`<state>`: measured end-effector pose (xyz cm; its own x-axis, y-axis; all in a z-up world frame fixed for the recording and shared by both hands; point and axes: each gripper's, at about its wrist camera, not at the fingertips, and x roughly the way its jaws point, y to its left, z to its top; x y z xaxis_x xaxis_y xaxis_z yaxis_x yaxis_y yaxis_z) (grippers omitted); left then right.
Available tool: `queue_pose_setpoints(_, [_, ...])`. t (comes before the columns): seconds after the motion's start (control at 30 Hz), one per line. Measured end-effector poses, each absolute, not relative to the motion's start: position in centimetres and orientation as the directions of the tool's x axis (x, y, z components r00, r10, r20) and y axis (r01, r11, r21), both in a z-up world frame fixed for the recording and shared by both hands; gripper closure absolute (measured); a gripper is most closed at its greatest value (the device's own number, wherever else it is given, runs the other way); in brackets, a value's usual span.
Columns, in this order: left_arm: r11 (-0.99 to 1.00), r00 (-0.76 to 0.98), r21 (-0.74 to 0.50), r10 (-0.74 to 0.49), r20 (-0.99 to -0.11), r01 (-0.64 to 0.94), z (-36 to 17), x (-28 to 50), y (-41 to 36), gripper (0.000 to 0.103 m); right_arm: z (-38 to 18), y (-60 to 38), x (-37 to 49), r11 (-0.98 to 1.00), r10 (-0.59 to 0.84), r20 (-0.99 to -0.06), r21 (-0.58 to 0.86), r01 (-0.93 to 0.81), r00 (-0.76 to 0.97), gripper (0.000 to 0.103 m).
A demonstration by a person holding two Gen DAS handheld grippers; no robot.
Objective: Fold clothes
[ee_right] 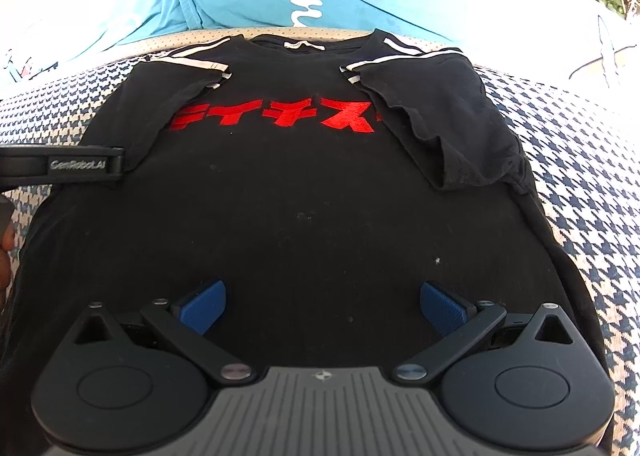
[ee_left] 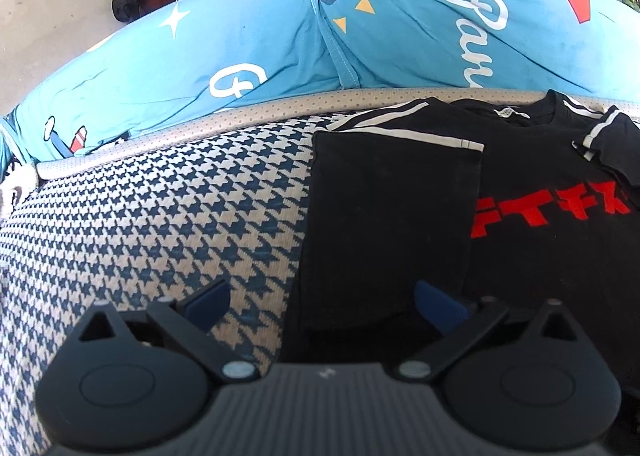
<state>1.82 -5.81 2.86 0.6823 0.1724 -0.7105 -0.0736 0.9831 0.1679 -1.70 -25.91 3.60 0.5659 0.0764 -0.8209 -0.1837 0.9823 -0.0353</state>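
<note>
— While the black T-shirt point(ee_right: 304, 196) lies flat on the houndstooth bed cover point(ee_left: 160, 216), sleeves folded in, what grips it?
— Nothing. Left claw point(ee_left: 322, 306) and right claw point(ee_right: 322, 306) both gape wide above it.

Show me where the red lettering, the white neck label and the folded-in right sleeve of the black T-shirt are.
red lettering point(ee_right: 276, 119): right wrist view, middle of the printed row.
white neck label point(ee_right: 304, 45): right wrist view, centre of the strip inside the collar.
folded-in right sleeve point(ee_right: 448, 112): right wrist view, middle of its wrinkled cloth.
</note>
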Motion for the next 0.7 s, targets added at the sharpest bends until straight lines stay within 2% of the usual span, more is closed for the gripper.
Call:
queue_pose_setpoints(0.4, [0.975,0.666,0.223,0.169,-0.726,-0.005,4.1,-2.8,-7.5,0.0,4.7,-27.3,-1.9,0.976,0.187,-0.802,0.086,-0.2,0.567,0.0])
queue_pose_setpoints(0.7, [0.98,0.652,0.194,0.12,-0.748,0.042,4.0,-4.6,-8.8,0.0,5.9,-27.4,-2.1,0.98,0.121,-0.769,-0.009,-0.199,0.628,0.0])
